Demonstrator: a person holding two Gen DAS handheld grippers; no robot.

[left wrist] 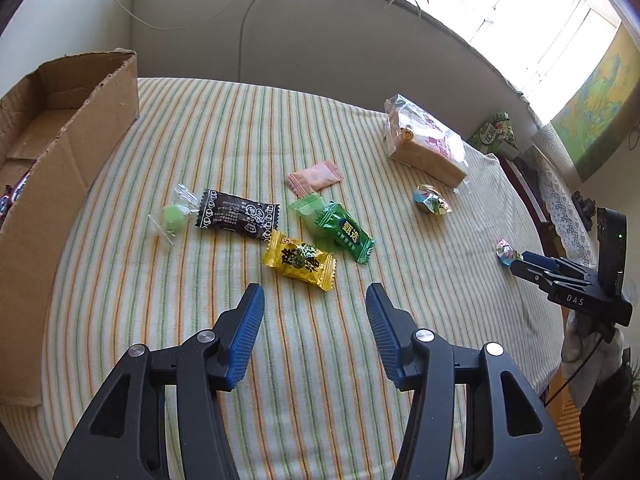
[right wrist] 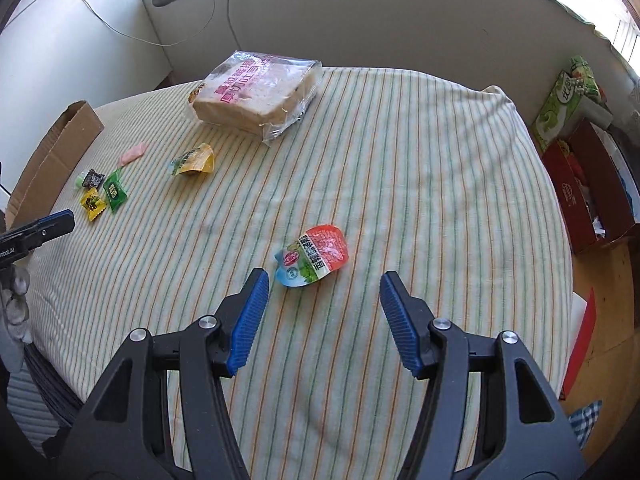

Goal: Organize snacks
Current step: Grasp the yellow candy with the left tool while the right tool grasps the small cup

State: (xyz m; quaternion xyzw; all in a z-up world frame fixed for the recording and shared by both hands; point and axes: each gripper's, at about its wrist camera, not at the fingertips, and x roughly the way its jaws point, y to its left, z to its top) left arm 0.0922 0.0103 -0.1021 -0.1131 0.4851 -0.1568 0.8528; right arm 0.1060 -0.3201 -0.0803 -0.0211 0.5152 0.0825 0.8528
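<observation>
Jaws on both our grippers, left (left wrist: 315, 294) and right (right wrist: 324, 282), gape wide, holding nothing. Yellow candy (left wrist: 299, 261) sits mid-frame just ahead of the left; jelly cup (right wrist: 312, 256) ahead of the right. We'd drop straight down, pinch wrappers across the middle, then box (left wrist: 60, 160) upper left.

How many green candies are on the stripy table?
3: a round pale green candy in clear wrap beside the black packet, another under the dark green packet. The cardboard box may hide more.
</observation>
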